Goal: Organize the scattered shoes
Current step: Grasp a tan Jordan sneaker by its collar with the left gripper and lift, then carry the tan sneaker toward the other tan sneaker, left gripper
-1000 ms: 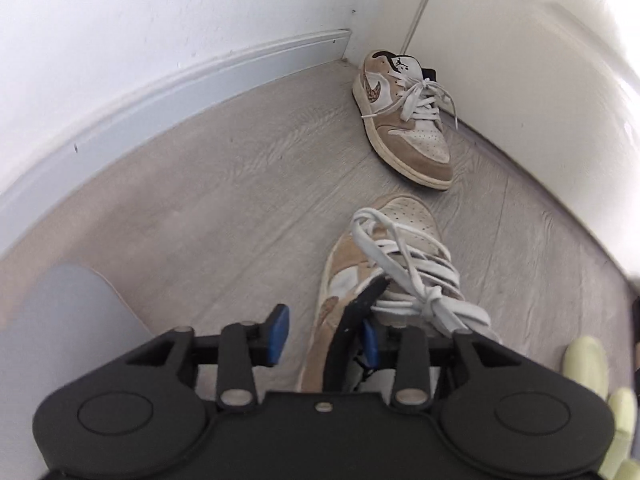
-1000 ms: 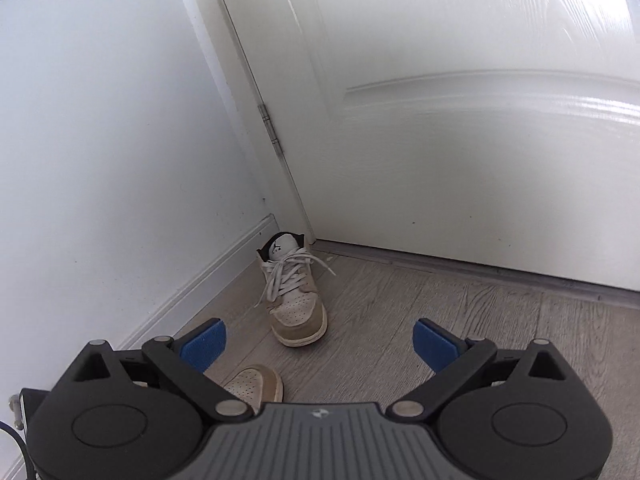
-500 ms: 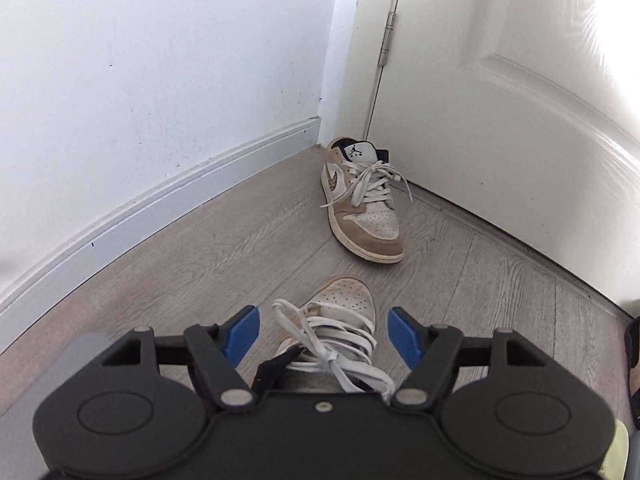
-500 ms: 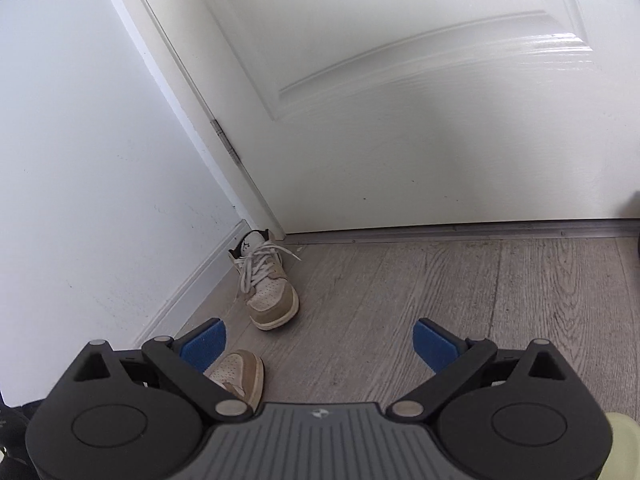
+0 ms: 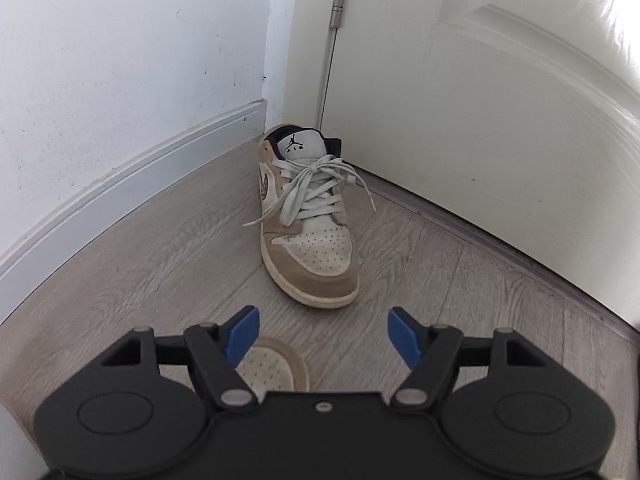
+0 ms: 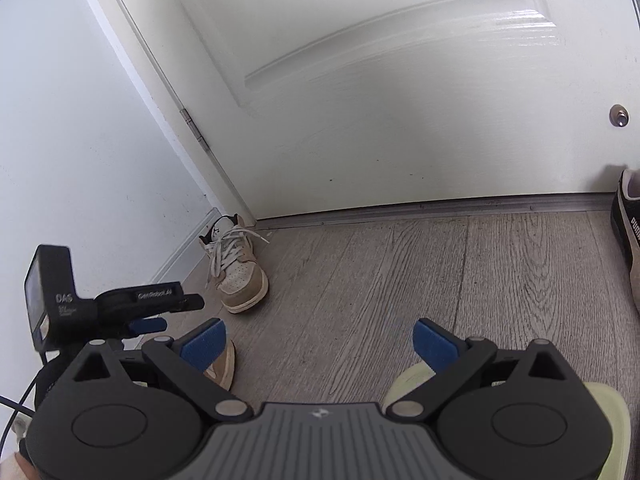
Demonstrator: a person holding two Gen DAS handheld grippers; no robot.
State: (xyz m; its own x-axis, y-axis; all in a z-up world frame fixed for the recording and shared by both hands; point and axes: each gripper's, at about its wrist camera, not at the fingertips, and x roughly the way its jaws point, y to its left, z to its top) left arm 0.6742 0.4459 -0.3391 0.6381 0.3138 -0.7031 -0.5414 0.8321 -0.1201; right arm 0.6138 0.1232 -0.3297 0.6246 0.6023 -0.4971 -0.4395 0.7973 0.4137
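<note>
A tan and white sneaker point(image 5: 308, 224) with loose white laces stands in the corner by the door, toe towards me; it also shows in the right wrist view as the corner sneaker point(image 6: 238, 270). Its mate lies closer, only the toe point(image 5: 272, 368) showing beneath my left gripper point(image 5: 324, 332), which is open and empty above the floor. In the right wrist view the mate's toe point(image 6: 224, 364) peeks from behind a finger of my right gripper point(image 6: 316, 340), open and empty. My left gripper point(image 6: 172, 314) reaches in there from the left.
White wall and skirting board point(image 5: 132, 196) run along the left; a closed white door point(image 6: 400, 80) closes off the back. A black shoe point(image 6: 628, 232) stands at the right edge by the door. A pale green shoe point(image 6: 600, 412) lies under my right gripper. Grey wood floor point(image 6: 380, 272) between.
My left gripper let go of the near sneaker, opened wide and moved forward over it towards the corner sneaker. The right view swung right, bringing the black shoe into sight.
</note>
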